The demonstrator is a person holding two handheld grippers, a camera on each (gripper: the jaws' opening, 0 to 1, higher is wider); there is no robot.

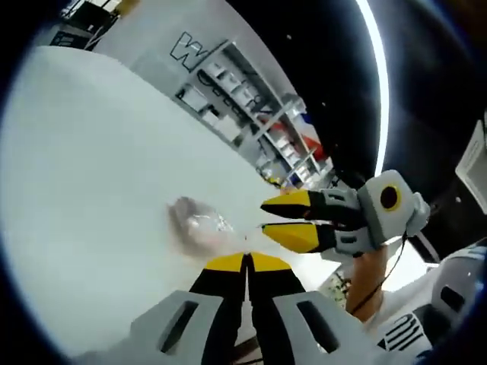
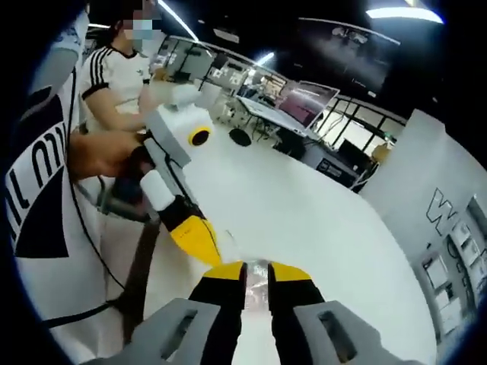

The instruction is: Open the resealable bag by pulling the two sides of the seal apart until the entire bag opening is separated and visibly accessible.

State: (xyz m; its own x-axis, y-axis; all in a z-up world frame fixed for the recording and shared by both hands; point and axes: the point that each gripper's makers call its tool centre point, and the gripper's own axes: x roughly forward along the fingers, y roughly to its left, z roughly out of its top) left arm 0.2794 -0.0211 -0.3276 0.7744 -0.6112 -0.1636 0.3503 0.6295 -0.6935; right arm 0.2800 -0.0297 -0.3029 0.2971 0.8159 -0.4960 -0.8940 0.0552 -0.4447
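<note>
A small clear resealable bag (image 1: 196,223) shows crumpled against the white table (image 1: 91,167). Its near edge runs down to my left gripper (image 1: 247,261), whose yellow-tipped jaws are pressed together on that edge. My right gripper (image 1: 263,217) comes in from the right, its tips close to the same edge of the bag. In the right gripper view my right gripper (image 2: 256,268) has a narrow gap between its jaws, with a bit of clear film (image 2: 254,266) in it. The left gripper's yellow finger (image 2: 196,238) lies just left of it, held by a person's hand (image 2: 106,156).
A white panel with a large letter and shelves of small items (image 1: 255,114) stand past the table's far edge. A person in a white striped shirt (image 2: 114,72) stands at the table's left. Desks with a laptop (image 2: 304,103) lie beyond the white table (image 2: 319,220).
</note>
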